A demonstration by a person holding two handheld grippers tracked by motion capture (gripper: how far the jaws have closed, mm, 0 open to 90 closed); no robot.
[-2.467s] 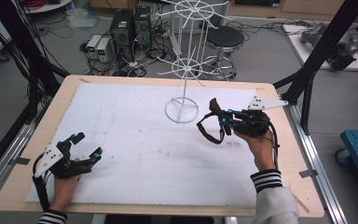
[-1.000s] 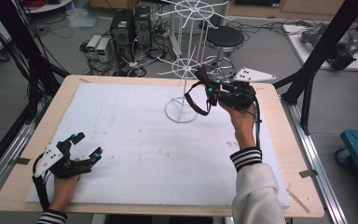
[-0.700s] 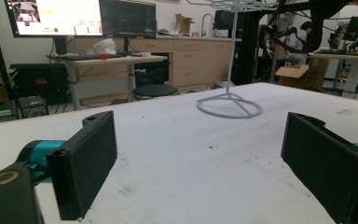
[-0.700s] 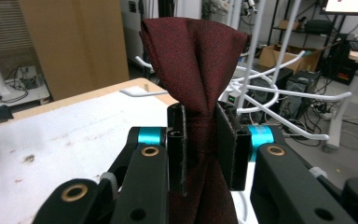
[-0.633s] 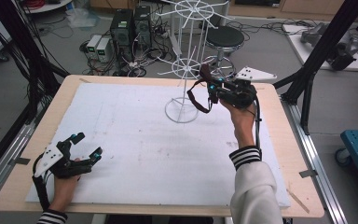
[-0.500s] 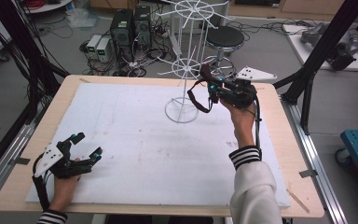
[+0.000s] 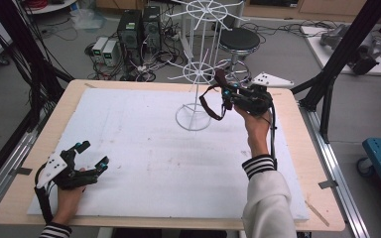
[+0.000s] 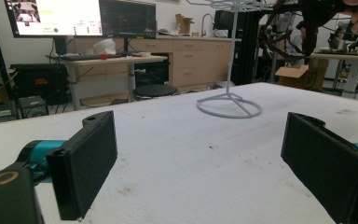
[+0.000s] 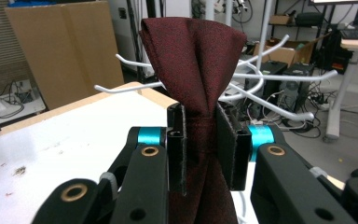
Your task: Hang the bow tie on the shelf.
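My right gripper (image 7: 225, 93) is shut on a dark red fabric band (image 7: 209, 102), which hangs in a loop toward the rack. In the right gripper view the band (image 9: 193, 51) is pinched between the pads and fans out above the gripper (image 9: 200, 140), close in front of the white rack's spokes (image 9: 270, 77). The white wire rack (image 7: 197, 74) stands on a ring base (image 7: 194, 118) at the table's far middle. My left gripper (image 7: 93, 153) rests at the near left, open with nothing in it. Its own view has the gripper (image 8: 205, 163) with jaws wide apart and the rack base (image 8: 228, 105) beyond.
A white foam sheet (image 7: 144, 148) covers the wooden table (image 7: 302, 163). A black stool (image 7: 238, 39) and computer boxes (image 7: 139, 25) sit on the floor behind the table. Black frame posts (image 7: 337, 59) rise at the right.
The right gripper, with the band in it, has moved up and away from the person toward the rack's lower spokes, then has held nearly still over the last second. The left gripper has not moved.
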